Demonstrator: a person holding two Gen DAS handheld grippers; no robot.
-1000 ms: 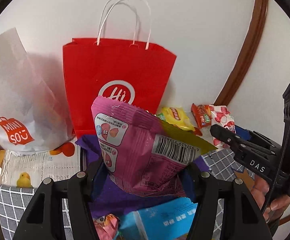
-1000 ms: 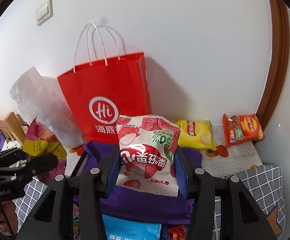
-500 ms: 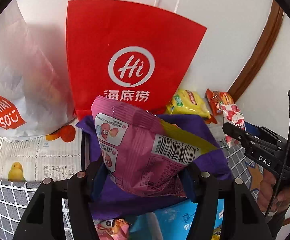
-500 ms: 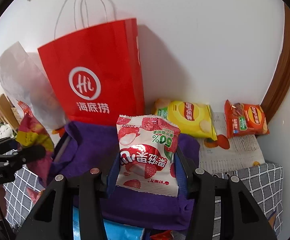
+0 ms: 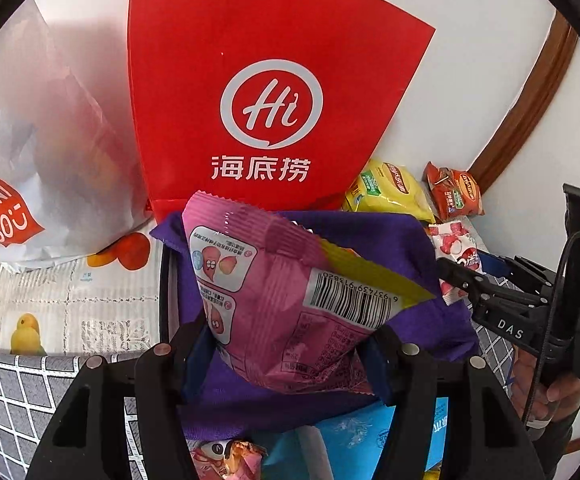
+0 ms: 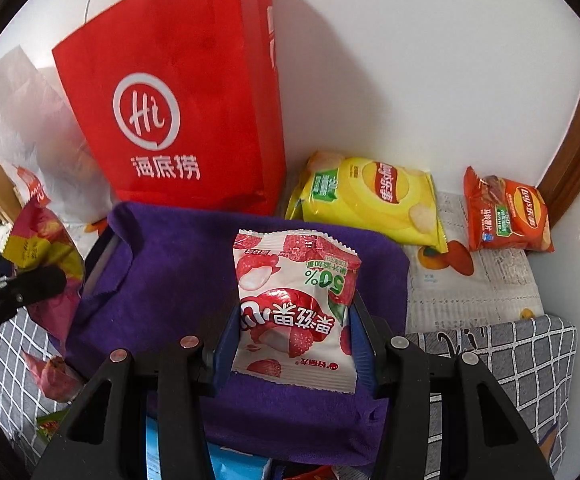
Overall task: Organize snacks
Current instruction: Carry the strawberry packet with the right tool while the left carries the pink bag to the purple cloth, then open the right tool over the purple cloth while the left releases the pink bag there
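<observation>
My left gripper [image 5: 290, 344] is shut on a pink snack bag [image 5: 281, 288] with a barcode and a yellow edge, held over a purple cloth [image 5: 442, 320]. My right gripper [image 6: 290, 332] is shut on a white-and-red lychee candy packet [image 6: 294, 300], held upright over the same purple cloth [image 6: 161, 264]. In the left wrist view the right gripper [image 5: 462, 276] shows at the right with that packet [image 5: 456, 248]. In the right wrist view the left gripper [image 6: 21, 284] shows at the left edge with the pink bag [image 6: 41, 240].
A red paper bag [image 6: 177, 120] stands against the white wall behind the cloth, a white plastic bag [image 5: 29, 140] to its left. A yellow chip bag [image 6: 370, 200] and an orange chip bag [image 6: 506, 216] lie on newspaper at right. More snacks lie below the grippers.
Both grippers have sunk and tilted downward toward the purple cloth, so the red bag now looms larger and higher in both views. Each still holds its packet.
</observation>
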